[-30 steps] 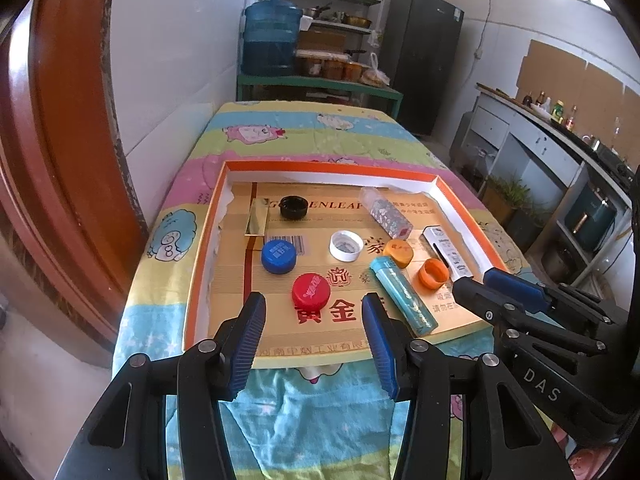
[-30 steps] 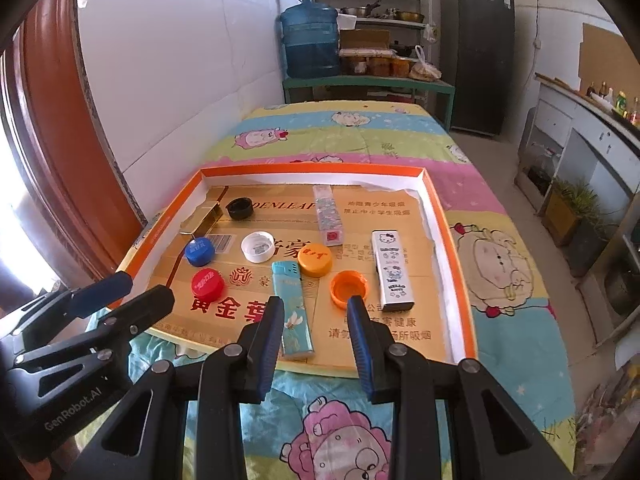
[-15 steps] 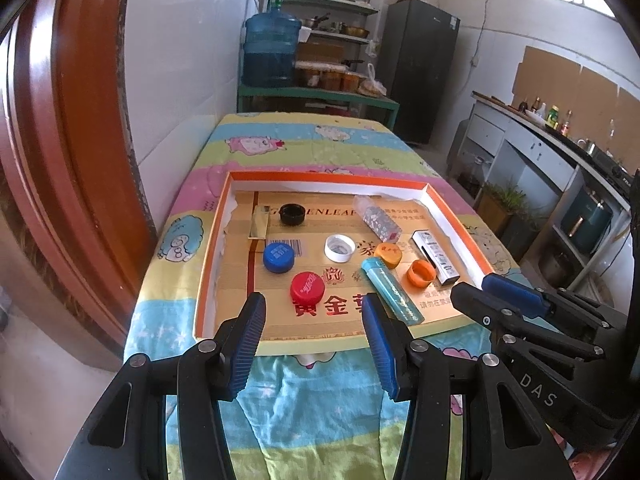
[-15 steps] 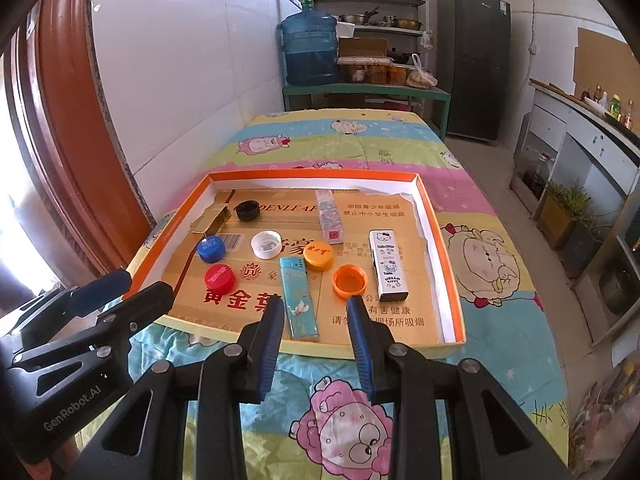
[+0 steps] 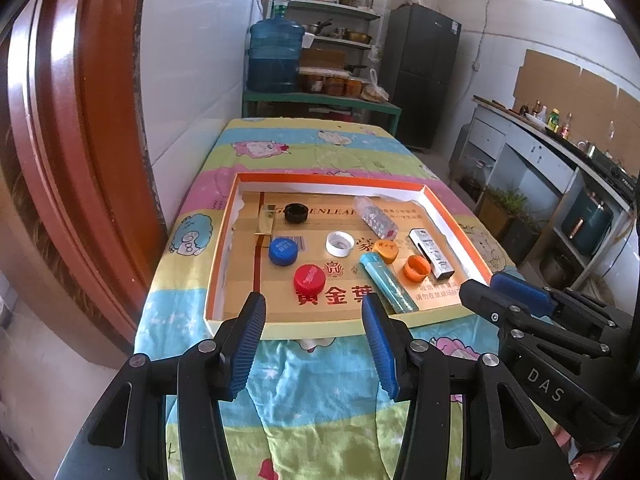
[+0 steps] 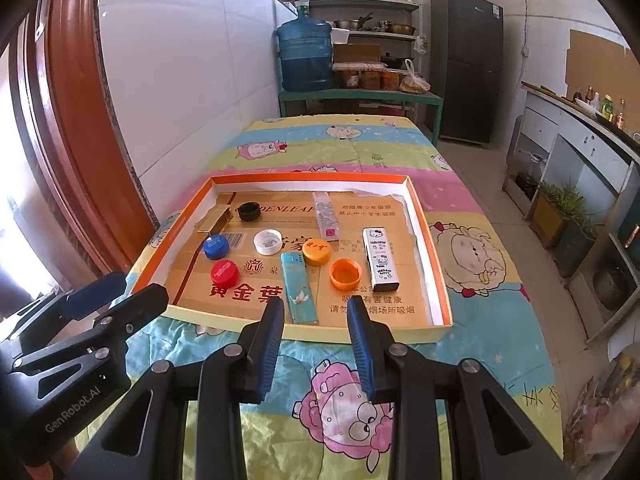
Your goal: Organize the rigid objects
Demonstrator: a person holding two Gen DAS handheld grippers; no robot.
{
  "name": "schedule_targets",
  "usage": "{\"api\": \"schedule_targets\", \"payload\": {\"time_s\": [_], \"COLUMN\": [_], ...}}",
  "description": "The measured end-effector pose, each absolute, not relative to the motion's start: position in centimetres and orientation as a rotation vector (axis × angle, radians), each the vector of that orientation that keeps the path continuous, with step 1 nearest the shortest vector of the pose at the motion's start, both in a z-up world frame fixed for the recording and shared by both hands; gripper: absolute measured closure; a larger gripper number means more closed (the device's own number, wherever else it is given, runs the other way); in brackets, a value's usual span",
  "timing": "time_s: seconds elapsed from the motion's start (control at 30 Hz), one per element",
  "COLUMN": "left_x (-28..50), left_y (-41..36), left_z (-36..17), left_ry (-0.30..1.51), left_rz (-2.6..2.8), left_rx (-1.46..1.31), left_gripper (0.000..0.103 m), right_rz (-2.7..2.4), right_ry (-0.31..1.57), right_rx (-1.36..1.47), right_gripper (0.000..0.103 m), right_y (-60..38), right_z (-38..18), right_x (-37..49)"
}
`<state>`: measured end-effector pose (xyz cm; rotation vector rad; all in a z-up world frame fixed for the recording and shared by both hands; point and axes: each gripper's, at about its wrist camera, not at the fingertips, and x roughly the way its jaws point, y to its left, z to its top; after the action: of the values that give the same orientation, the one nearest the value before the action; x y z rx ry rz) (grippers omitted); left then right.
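Left gripper (image 5: 312, 312): jaws spread wide, holding nothing, hovering over the blanket just short of the near rim of the tray
Right gripper (image 6: 316, 320): jaws parted somewhat less, also empty, at the same near rim and beside the left one
Tray (image 6: 438, 280): shallow orange-rimmed box lid on the cartoon blanket (image 6: 472, 272), straight ahead of both grippers; every loose object lies inside it
Teal lighter (image 6: 298, 282): closest item to the right gripper, directly ahead between its fingers; long axis runs nearly along the gripper's line of sight, near end almost at the tray rim
Red cap (image 5: 309, 278): closest item to the left gripper, just beyond its open jaws and slightly left of centre
Blue cap (image 5: 283, 251): beyond the red cap, further left
White cap (image 5: 339, 243): open side up, ahead and centre in the left view
Orange caps: one closed (image 6: 317, 251), one open side up (image 6: 345, 273), ahead-right of the right gripper
Hello Kitty lighter (image 6: 382, 258): right of the open orange cap, lengthwise away from the grippers
Far row: black cap (image 6: 248, 211), clear patterned lighter (image 6: 327, 216), gold box (image 6: 214, 220)
Likely reach: the right gripper is better placed for the teal lighter, the left for the red cap; since the lighter lies end-on, its narrow width already sits across the jaws
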<state>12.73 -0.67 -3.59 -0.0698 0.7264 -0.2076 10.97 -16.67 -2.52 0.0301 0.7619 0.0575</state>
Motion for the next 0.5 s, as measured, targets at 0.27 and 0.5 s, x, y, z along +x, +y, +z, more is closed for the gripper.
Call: {"api": "schedule_targets", "payload": {"time_s": [0.27,0.5], "left_x": [11.0,10.1], "left_y": [-0.9,-0.6], "left_z": [-2.8,-2.2], "left_ry": [0.697,0.69], "left_rz": [-0.198,-0.191], "left_rx": [-0.057,-0.069], "left_gripper": [0.051,0.051], "right_rz": [0.056,0.056], "right_ry": [0.745,0.728], "right_rx": [0.029,0.028], "right_gripper": [0.07,0.07], "right_y": [-16.4,-16.3], "right_z": [-1.8,-1.2], "right_x": [9.7,8.5]}}
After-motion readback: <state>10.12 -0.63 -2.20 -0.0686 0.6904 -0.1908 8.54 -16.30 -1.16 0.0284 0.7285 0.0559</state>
